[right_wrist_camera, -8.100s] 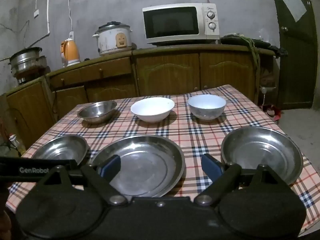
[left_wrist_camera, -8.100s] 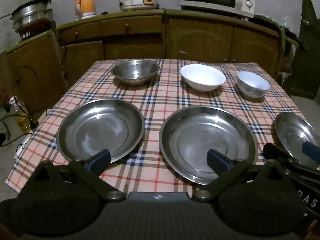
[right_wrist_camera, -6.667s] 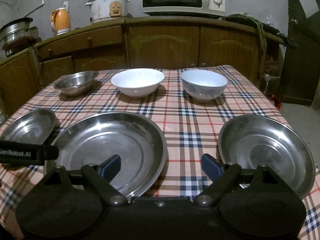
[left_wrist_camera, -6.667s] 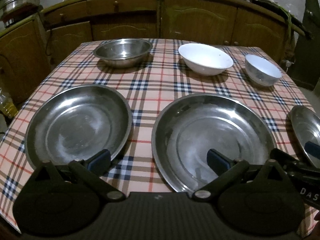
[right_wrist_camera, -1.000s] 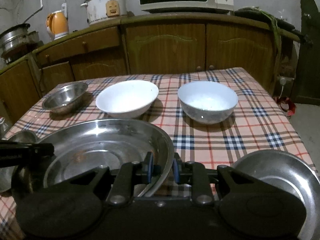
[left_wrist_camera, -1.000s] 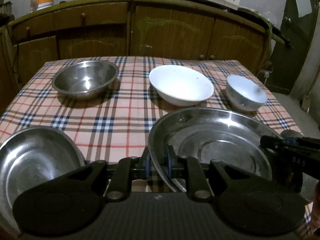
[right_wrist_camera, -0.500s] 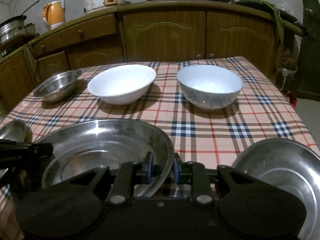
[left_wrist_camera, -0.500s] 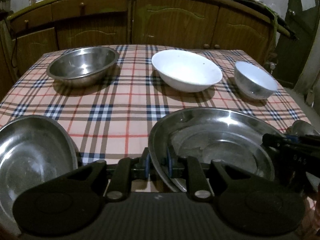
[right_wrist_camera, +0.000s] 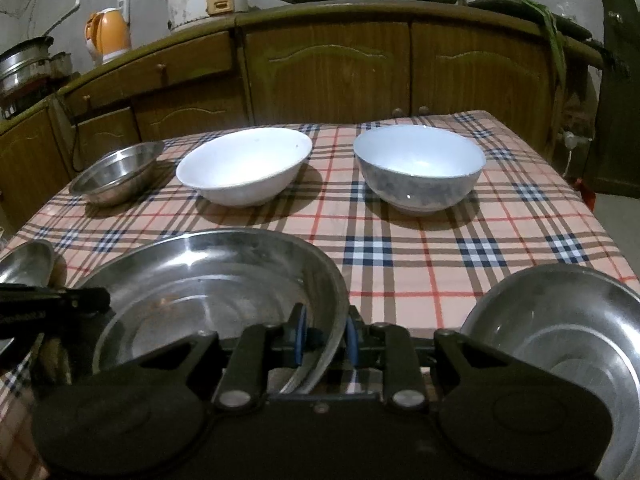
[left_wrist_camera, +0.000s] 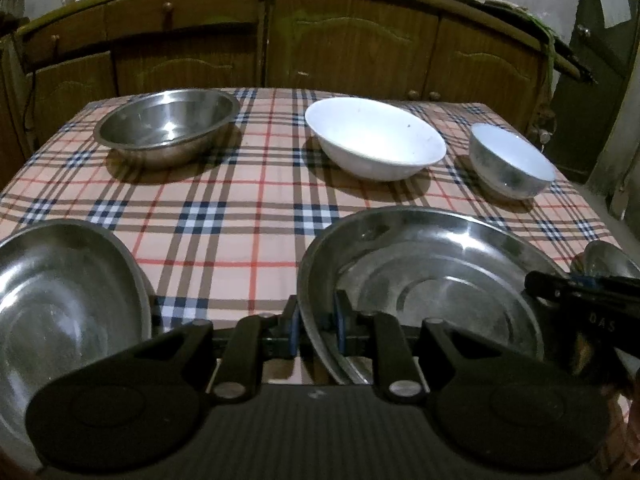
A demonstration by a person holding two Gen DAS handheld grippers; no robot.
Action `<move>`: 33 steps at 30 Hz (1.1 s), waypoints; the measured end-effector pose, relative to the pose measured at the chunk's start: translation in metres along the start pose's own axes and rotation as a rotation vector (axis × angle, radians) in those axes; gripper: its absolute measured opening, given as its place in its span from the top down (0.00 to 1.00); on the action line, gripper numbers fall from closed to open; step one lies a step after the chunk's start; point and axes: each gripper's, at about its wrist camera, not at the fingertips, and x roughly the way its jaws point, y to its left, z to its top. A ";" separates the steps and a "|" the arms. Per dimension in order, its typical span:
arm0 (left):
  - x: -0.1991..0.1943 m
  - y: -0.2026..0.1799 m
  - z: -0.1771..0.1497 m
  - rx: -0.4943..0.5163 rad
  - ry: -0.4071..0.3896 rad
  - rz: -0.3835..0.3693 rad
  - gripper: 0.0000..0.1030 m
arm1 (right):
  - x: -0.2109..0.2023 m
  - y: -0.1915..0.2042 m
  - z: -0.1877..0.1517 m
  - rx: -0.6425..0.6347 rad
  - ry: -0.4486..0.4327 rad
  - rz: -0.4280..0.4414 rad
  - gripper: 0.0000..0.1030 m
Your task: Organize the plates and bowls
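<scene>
Both sets of fingers grip the large steel plate (left_wrist_camera: 432,276) at opposite rims: left gripper (left_wrist_camera: 316,326), right gripper (right_wrist_camera: 324,336). Next, probably (a judgement), carrying it onto another plate (left_wrist_camera: 60,300) left of the fingers.

- The tablecloth (left_wrist_camera: 248,216) is showing a peach ground with a plaid of brown, red and navy-and-white lines.
- The large plate (left_wrist_camera: 432,280) and the steel bowl (left_wrist_camera: 164,128) are showing bare silver metal.
- The wide bowl (left_wrist_camera: 376,144) is showing plain white.
- The small bowl (right_wrist_camera: 420,172) is showing a pale bluish-white inside and a grey mottled outside.
- The cabinets (right_wrist_camera: 328,76) are showing brown wood grain.
- The kettle (right_wrist_camera: 107,34) is showing orange.
</scene>
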 end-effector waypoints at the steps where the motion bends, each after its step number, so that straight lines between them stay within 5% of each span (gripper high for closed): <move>1: 0.001 0.000 -0.001 -0.001 0.005 0.000 0.81 | 0.000 0.000 -0.001 0.003 0.002 0.000 0.74; 19: -0.011 0.002 -0.003 -0.015 0.039 0.036 0.80 | -0.023 -0.003 0.001 0.011 -0.032 -0.032 0.73; 25: -0.026 -0.005 0.002 -0.020 0.020 0.033 0.75 | -0.039 -0.004 0.005 0.009 -0.058 -0.041 0.54; 33: -0.046 -0.024 0.005 -0.016 -0.011 0.017 0.54 | -0.061 -0.008 0.008 0.005 -0.097 -0.053 0.35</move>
